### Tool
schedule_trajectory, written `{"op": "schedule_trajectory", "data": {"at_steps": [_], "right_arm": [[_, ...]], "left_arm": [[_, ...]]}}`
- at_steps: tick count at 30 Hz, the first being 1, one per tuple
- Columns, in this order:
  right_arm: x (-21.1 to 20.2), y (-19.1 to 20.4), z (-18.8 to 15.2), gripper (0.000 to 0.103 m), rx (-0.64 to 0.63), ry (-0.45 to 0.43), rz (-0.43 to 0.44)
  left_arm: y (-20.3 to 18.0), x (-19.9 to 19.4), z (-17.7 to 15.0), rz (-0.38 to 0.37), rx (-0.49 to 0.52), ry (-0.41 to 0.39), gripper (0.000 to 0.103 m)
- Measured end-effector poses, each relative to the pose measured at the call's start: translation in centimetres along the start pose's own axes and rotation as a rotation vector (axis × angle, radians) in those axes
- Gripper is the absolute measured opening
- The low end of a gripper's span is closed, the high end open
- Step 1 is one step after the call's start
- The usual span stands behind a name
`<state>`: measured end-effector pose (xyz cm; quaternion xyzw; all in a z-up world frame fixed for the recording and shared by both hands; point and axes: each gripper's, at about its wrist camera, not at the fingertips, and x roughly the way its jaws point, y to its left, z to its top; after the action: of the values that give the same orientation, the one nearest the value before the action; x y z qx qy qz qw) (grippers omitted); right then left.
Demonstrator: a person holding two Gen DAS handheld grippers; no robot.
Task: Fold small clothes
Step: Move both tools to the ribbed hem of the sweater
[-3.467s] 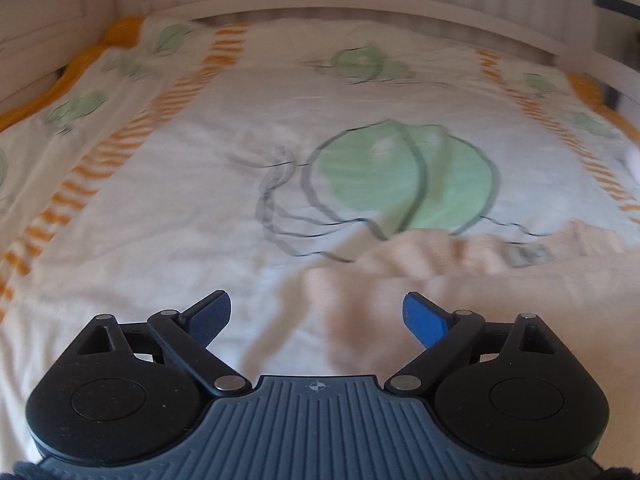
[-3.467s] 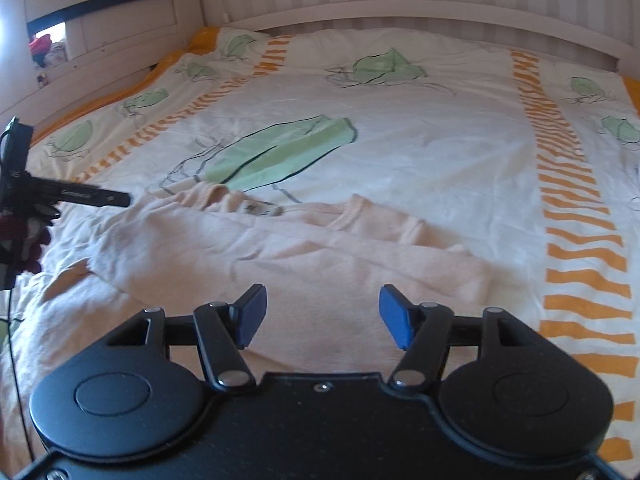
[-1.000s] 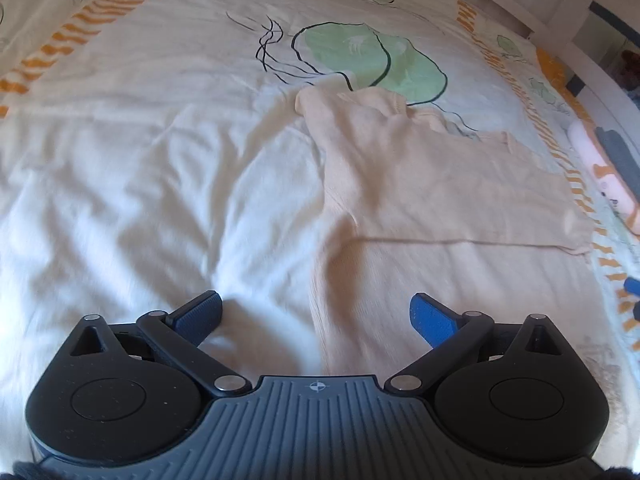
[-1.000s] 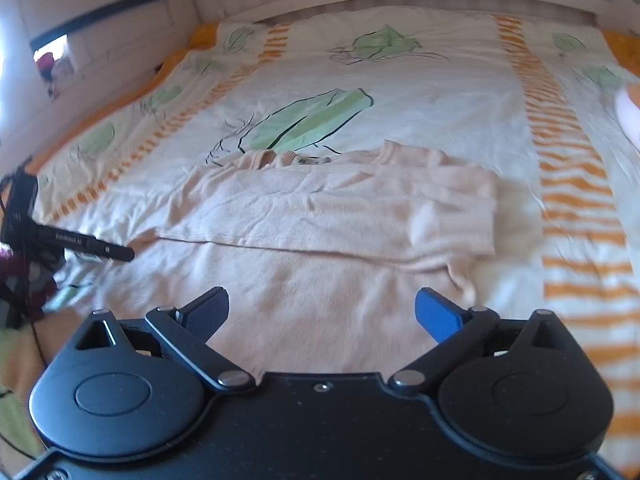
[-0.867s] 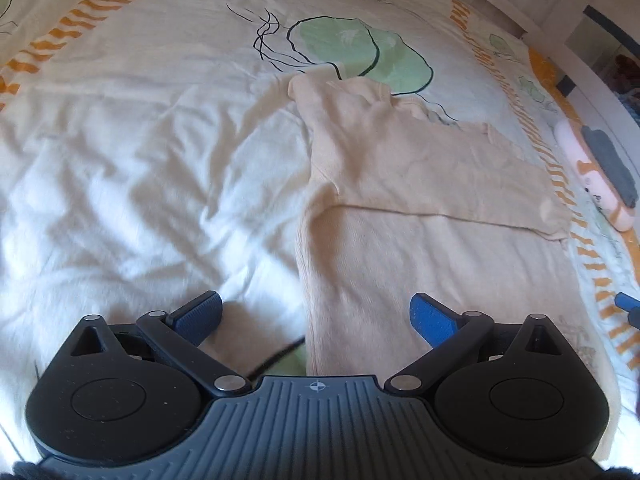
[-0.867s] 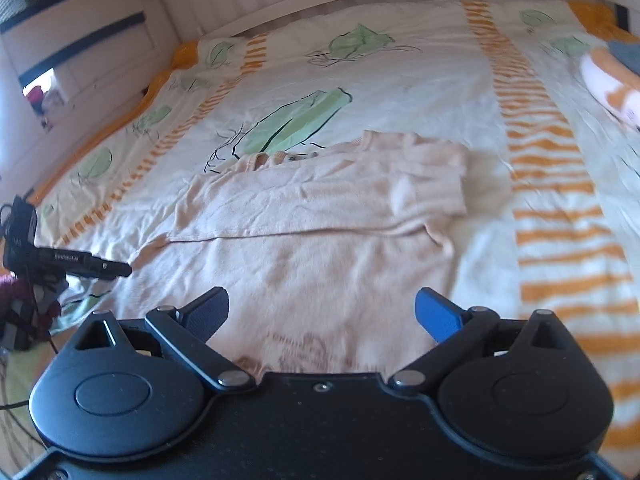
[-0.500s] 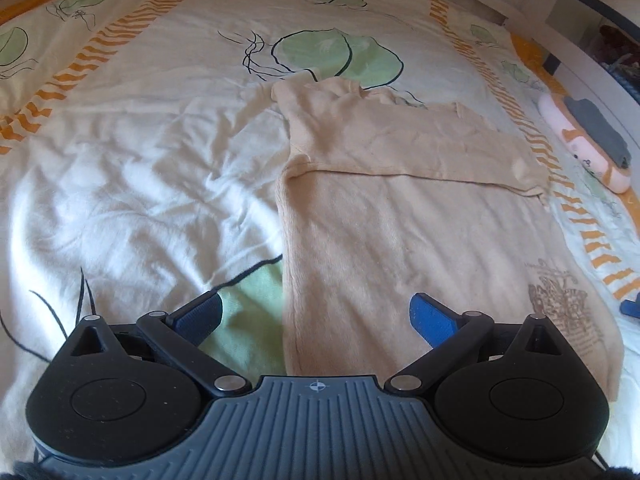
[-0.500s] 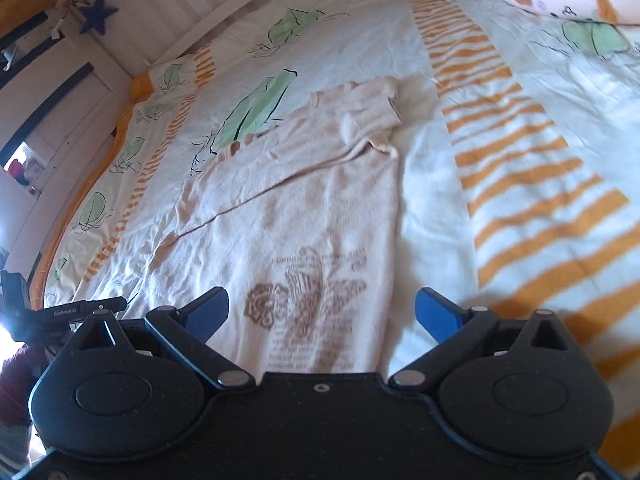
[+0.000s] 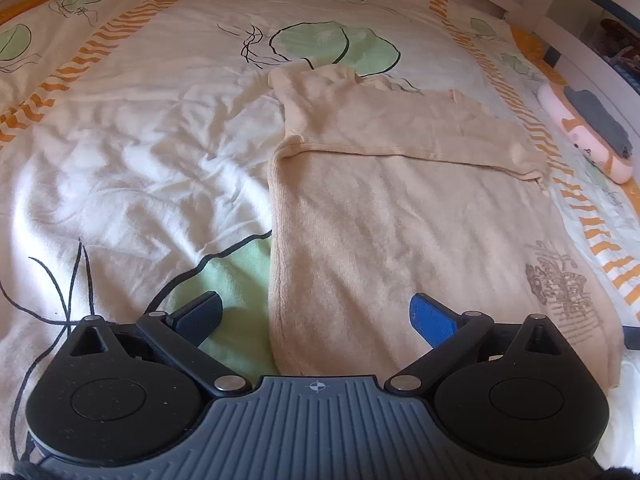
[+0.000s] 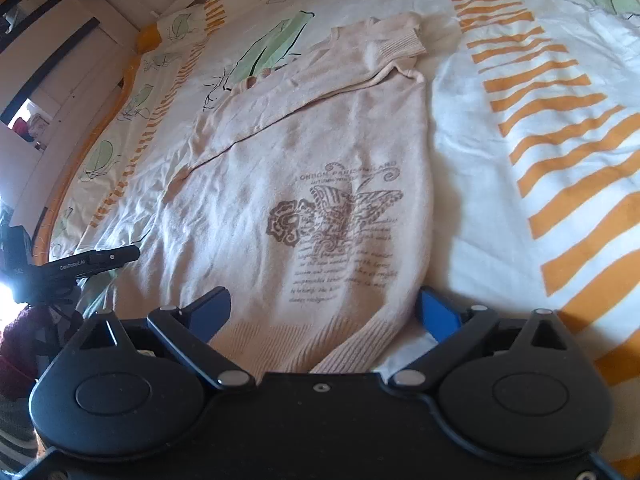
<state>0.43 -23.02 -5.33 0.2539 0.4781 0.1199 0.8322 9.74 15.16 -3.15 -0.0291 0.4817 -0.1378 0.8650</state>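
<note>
A small beige sweater (image 9: 400, 216) lies flat on the bed, its sleeves folded across the chest at the far end. It also shows in the right wrist view (image 10: 320, 160), with a brown butterfly print (image 10: 336, 216) facing up and the ribbed hem nearest. My left gripper (image 9: 316, 314) is open and empty, over the sweater's lower left edge. My right gripper (image 10: 324, 308) is open and empty, straddling the hem's right part. The left gripper also shows at the left of the right wrist view (image 10: 96, 258).
The bed cover (image 9: 120, 140) is white with green leaves and orange stripes (image 10: 560, 120). A pink and orange soft toy (image 9: 584, 132) lies at the right edge. White slatted bed rails and drawers (image 10: 60, 60) stand at the far left.
Both grippers have drawn back from the sleeves toward the sweater's hem. The right view has dropped low over the hem and print. Both stay open.
</note>
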Motion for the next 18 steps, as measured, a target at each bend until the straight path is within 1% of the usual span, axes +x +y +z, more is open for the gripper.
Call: {"op": "schedule_trajectory", "data": {"at_steps": [1, 2, 3, 4, 5, 6, 8, 10, 12, 15, 18], "right_arm": [[0.3, -0.1, 0.0, 0.083, 0.007, 0.017, 0.015], [0.7, -0.2, 0.0, 0.069, 0.02, 0.035, 0.028], [1.0, -0.5, 0.0, 0.063, 0.039, 0.048, 0.038], [1.3, -0.7, 0.0, 0.05, 0.06, 0.055, 0.052], [1.4, -1.1, -0.1, 0.033, 0.084, 0.058, 0.078], [1.4, -1.4, -0.1, 0.027, 0.11, 0.061, 0.11], [0.9, -1.6, 0.0, 0.023, 0.129, 0.034, 0.157], [-0.1, -1.3, 0.2, 0.02, 0.113, -0.021, 0.199], [-1.0, -1.0, 0.6, 0.02, 0.102, -0.071, 0.233], [-1.8, -0.7, 1.4, 0.02, 0.078, -0.114, 0.235], [-2.2, -0.6, 1.9, 0.02, 0.063, -0.123, 0.229]], "left_arm": [[0.0, 0.0, 0.0, -0.001, -0.001, -0.001, 0.101], [0.1, -0.1, 0.0, -0.003, -0.005, -0.002, 0.101], [0.1, -0.1, 0.0, -0.006, -0.009, -0.004, 0.101], [0.2, -0.1, 0.0, -0.009, -0.013, -0.005, 0.101], [0.2, -0.1, 0.0, -0.012, -0.019, -0.006, 0.101], [0.3, -0.1, 0.0, -0.015, -0.023, -0.005, 0.101], [0.5, -0.1, 0.1, -0.026, -0.032, -0.001, 0.101], [0.6, -0.1, 0.2, -0.036, -0.044, 0.003, 0.101], [0.7, -0.2, 0.2, -0.045, -0.052, 0.008, 0.101], [0.6, -0.2, 0.2, -0.059, -0.058, 0.031, 0.101], [0.3, -0.2, -0.1, -0.084, -0.056, 0.068, 0.101]]}}
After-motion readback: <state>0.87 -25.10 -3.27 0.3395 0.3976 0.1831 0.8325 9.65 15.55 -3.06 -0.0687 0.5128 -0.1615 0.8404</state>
